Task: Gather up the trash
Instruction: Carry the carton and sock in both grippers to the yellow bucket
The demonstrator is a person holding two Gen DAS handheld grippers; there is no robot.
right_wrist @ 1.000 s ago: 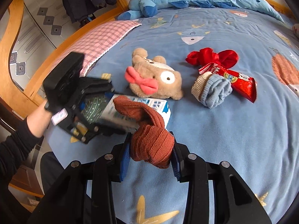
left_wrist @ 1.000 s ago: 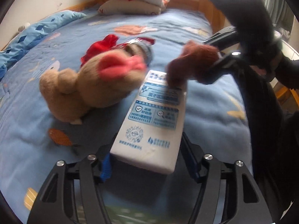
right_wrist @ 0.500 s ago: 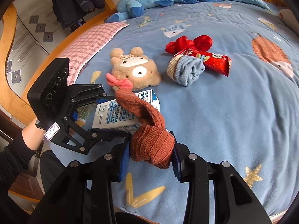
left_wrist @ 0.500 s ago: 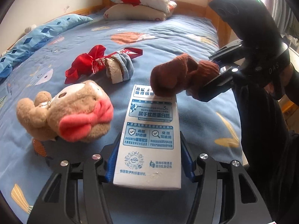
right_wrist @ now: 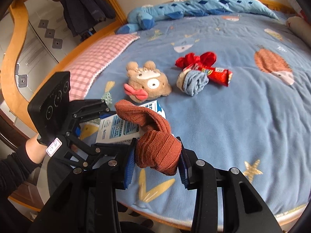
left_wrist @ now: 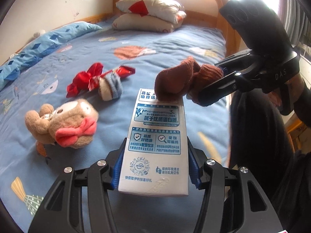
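Gripping a white milk carton [left_wrist: 155, 147] between its blue pads, the left tool [left_wrist: 154, 168], whose jaws have just been closing, holds it above the bed [left_wrist: 175, 44]. The right tool [right_wrist: 156, 160] is clamped on a brown sock [right_wrist: 155, 147] whose free end drapes over the carton's far end. A plush bear [right_wrist: 147, 85], rolled blue sock [right_wrist: 194, 82] and red wrapper [right_wrist: 217, 74] lie on the bed.
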